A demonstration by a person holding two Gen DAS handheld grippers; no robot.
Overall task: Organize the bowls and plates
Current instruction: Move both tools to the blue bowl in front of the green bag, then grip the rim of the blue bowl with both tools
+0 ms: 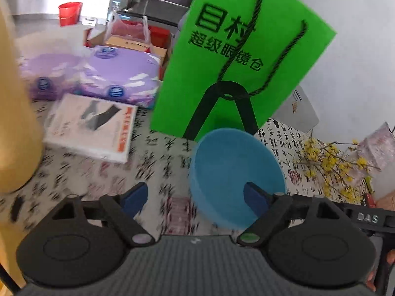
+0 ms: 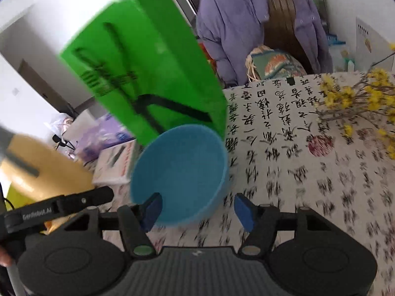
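Blue bowl [image 1: 234, 172] sits on the table [image 2: 308, 185] before the green bag [image 1: 222, 61]. Left gripper [image 1: 197, 201] and right gripper [image 2: 197, 209]: fingers spread, empty. Bowl appears light, rigid plastic; grip the rim.

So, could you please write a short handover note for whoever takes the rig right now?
Left tongs: open, holding nothing; its right pad sits over the round blue plastic bowl.
Right tongs: open, empty; its left pad is at the same bowl's near rim.
The bowl stands on the calligraphy-print tablecloth, in front of the green paper bag. A tan round object lies to the left, blurred.
Done: nothing visibly stacked.
Left: grasp the bowl and place it.
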